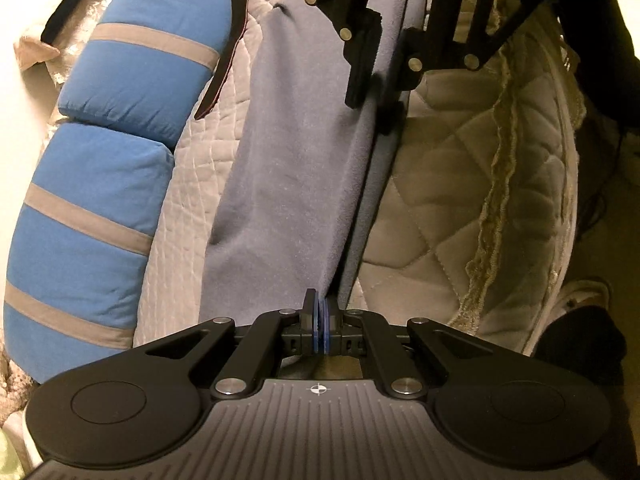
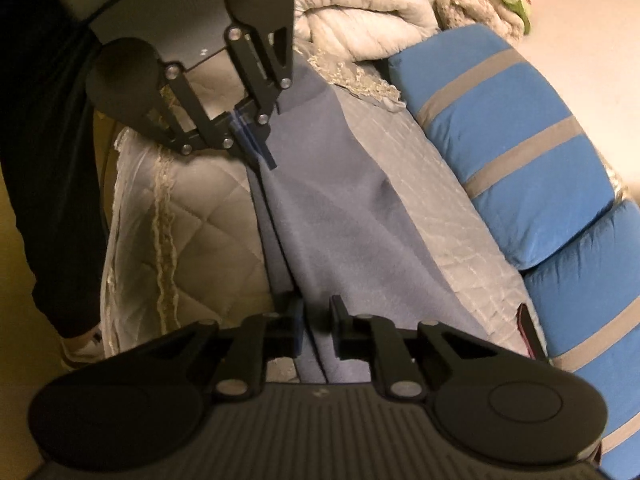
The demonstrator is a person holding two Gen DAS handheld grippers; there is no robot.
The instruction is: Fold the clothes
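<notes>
A grey-blue cloth (image 1: pixel 296 168) lies stretched along the quilted bed (image 1: pixel 440 208) beside a blue striped cushion (image 1: pixel 132 80). The left gripper (image 1: pixel 320 320) pinches one end tight; the right gripper (image 2: pixel 314 328) straddles the other end, jaws part-spread, not pressing

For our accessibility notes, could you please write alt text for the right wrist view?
The right gripper straddles the edge of a grey-blue fleece cloth on a pale quilted bed cover, its jaws apart. The left gripper pinches the cloth's far end, and blue cushions with grey stripes lie to the right.
</notes>
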